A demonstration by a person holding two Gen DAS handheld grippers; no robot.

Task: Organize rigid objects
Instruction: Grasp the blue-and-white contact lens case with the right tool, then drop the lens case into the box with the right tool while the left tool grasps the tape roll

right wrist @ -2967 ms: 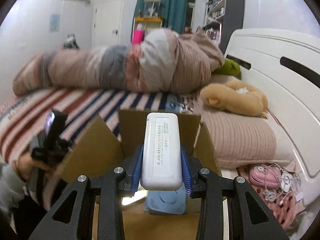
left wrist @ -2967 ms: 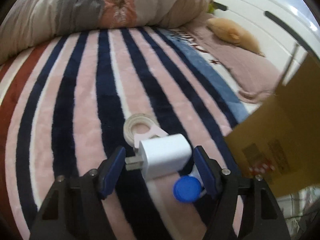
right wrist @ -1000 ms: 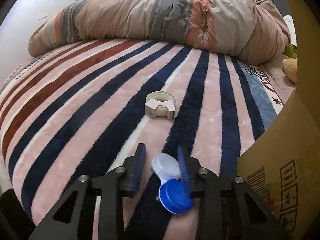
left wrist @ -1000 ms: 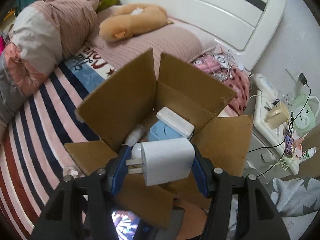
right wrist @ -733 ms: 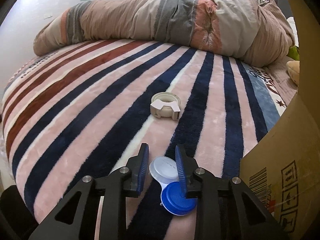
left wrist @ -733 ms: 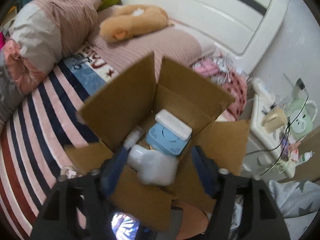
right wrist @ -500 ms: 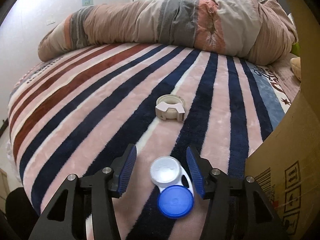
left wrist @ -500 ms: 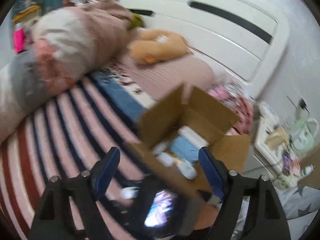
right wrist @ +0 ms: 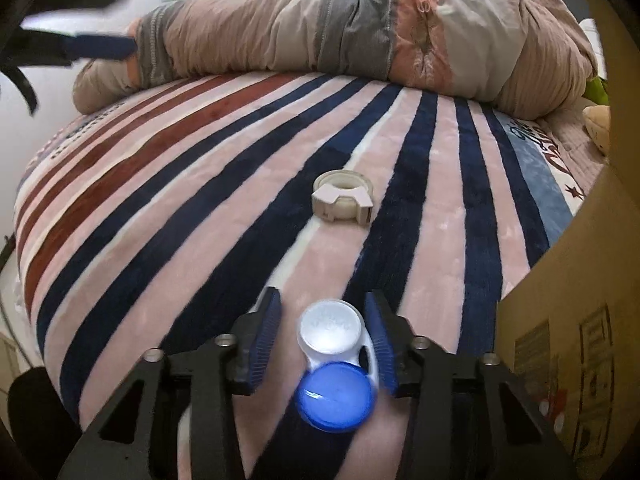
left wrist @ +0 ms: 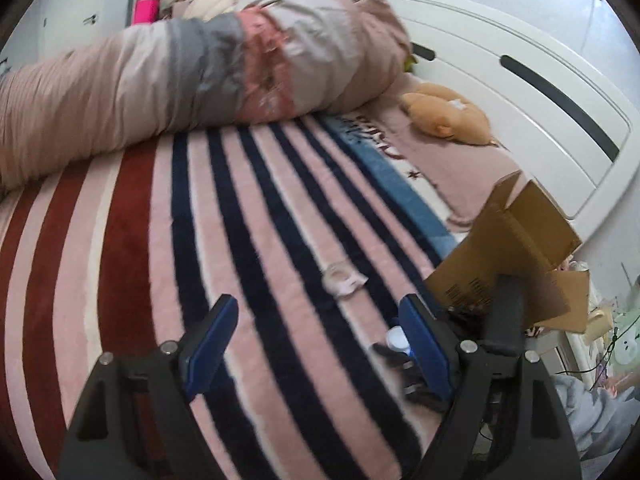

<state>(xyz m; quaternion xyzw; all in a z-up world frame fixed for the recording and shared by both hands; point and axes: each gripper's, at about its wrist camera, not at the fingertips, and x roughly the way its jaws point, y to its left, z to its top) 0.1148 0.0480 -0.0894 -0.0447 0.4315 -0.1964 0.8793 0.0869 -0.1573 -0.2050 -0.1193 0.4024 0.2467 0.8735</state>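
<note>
I have the right gripper point(right wrist: 326, 342) low over the striped blanket point(right wrist: 192, 216), just beside the cardboard box point(right wrist: 568, 320), its fingers apart around the lens case point(right wrist: 334, 364); the right pad looks to touch it while a gap shows on the left. It reads as light, stiff, smooth plastic, so I'd pinch across the white cap, not the narrow bridge. My left gripper point(left wrist: 320, 338) hangs wide open and empty, farther from the box

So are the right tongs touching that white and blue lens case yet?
Cannot tell. In the right wrist view the right tongs straddle the lens case: a gap shows on its left, but the other finger sits right against its edge.
</note>
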